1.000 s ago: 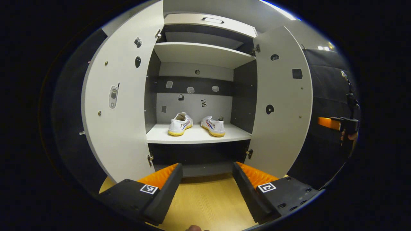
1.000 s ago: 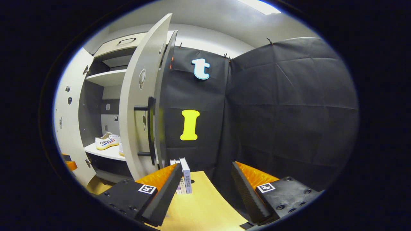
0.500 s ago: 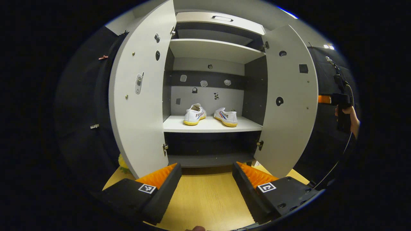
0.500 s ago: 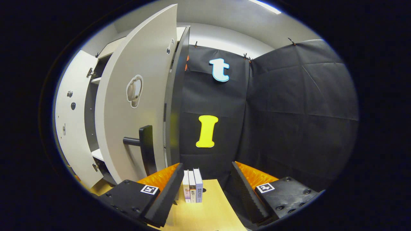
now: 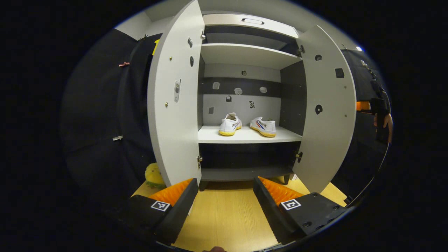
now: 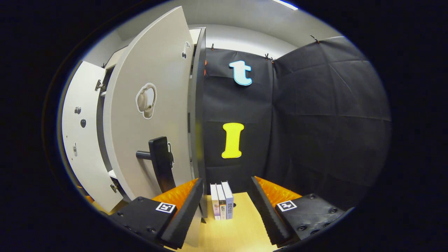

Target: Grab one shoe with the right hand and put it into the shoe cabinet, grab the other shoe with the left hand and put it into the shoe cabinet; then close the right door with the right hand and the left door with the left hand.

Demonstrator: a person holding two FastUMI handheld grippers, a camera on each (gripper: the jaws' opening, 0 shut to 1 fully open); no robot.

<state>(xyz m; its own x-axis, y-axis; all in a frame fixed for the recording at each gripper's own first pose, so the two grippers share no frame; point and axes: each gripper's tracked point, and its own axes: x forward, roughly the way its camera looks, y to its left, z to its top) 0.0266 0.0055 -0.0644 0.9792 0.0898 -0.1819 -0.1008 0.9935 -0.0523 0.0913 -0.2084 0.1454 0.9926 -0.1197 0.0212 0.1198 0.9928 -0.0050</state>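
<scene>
Two white shoes with yellow soles, one on the left (image 5: 230,124) and one on the right (image 5: 263,126), stand side by side on the middle shelf (image 5: 245,135) of the open shoe cabinet. Its left door (image 5: 175,105) and right door (image 5: 327,108) both stand wide open. My left gripper (image 5: 225,196) is open, well in front of the cabinet over the wooden table. My right gripper (image 6: 225,197) is open too, just beside the outer face of the right door (image 6: 150,115), near its dark handle (image 6: 159,162). In the left gripper view the right gripper (image 5: 371,106) shows beyond the right door's edge, held by a hand.
Three books (image 6: 221,204) stand upright on the wooden table (image 6: 234,231) between my right gripper's fingers, against the black cloth wall. A yellow plush toy (image 5: 154,175) lies left of the cabinet's base. An upper shelf (image 5: 245,54) and a drawer (image 5: 252,22) sit above.
My left gripper has drawn back and swung left, so the cabinet sits farther right. My right gripper has moved round to the outside of the right door, closer to its handle.
</scene>
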